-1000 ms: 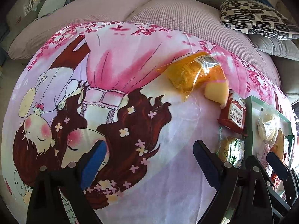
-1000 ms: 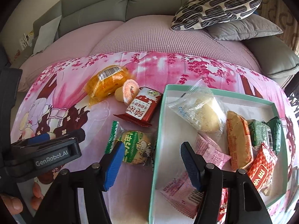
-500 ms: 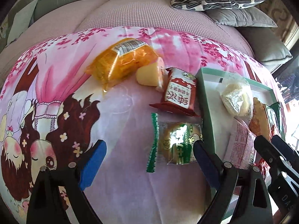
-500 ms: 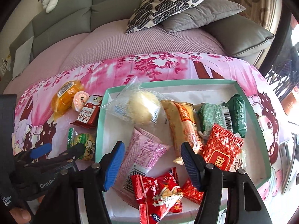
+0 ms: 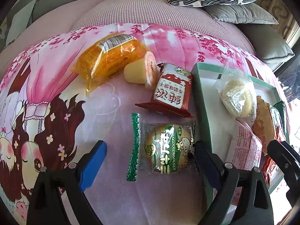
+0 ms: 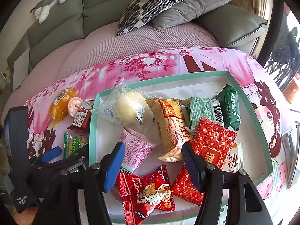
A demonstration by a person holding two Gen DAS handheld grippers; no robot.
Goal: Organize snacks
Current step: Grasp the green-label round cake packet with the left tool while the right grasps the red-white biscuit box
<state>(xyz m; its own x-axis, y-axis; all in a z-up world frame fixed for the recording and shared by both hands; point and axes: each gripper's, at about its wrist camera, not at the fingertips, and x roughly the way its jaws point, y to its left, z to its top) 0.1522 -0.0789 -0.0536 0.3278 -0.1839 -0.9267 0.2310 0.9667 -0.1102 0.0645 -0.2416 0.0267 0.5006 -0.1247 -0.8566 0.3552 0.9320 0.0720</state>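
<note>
My left gripper hangs open over a green biscuit packet, which lies on the cloth between its fingers without touching the pads. Beyond it lie a red packet, a jelly cup and an orange packet. To the right stands the green-rimmed tray. My right gripper is open above that tray, with nothing in its jaws. Under it lie a pink packet, a cream packet and red packets. The left gripper shows at lower left.
A clear-wrapped bun and green packets fill the tray's far side. The pink cartoon cloth covers the surface. Behind are a pink sofa seat, a patterned pillow, grey cushions and a plush toy.
My left gripper swung right from the bare cartoon cloth to above the green biscuit packet. My right gripper shifted right from the tray's left edge to over its middle. Both stayed open.
</note>
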